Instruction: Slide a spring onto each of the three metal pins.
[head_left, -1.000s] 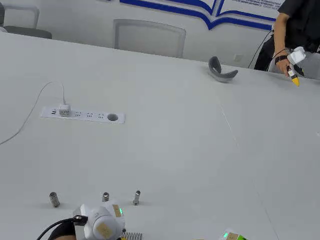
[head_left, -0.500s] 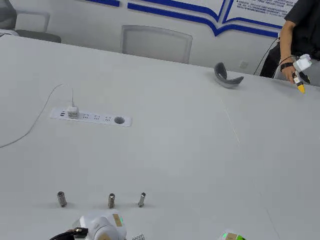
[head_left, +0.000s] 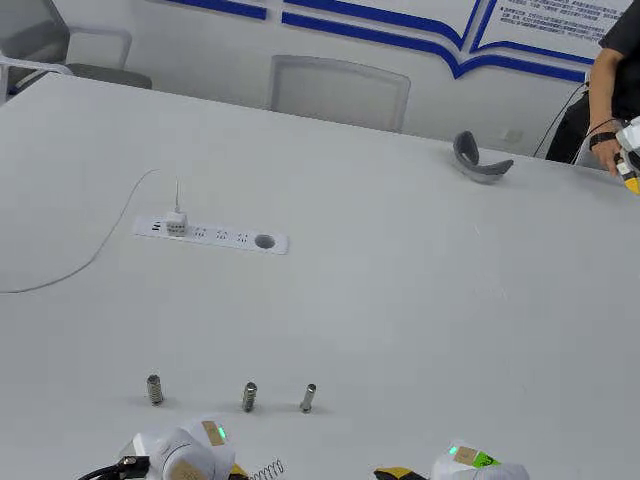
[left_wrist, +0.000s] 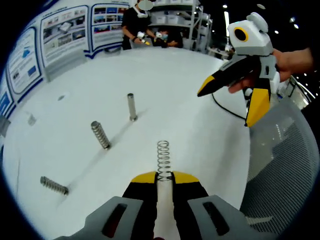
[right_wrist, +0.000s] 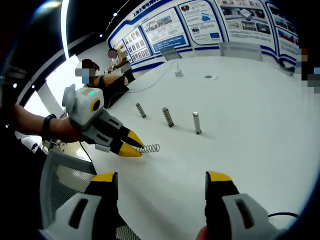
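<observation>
My left claw (left_wrist: 164, 176) pinches the spring (left_wrist: 163, 157) by one end. I'd line its free end squarely over the bare pin (left_wrist: 131, 106), then lower. My right claw (right_wrist: 162, 182) gapes empty.

You are in what looks like an office meeting room that doubles as a lab or showroom. The long white counter (head_left: 400, 300) has a power strip (head_left: 212, 236) lying on it with a charger plugged in. Mesh-backed office chairs (head_left: 340, 92) stand along its far side. Printed information boards (right_wrist: 200, 20) and blue stripes (head_left: 370, 29) line the wall. Behind the other people (left_wrist: 136, 22) at the counter's end stand racks of shelving (left_wrist: 175, 15).
</observation>
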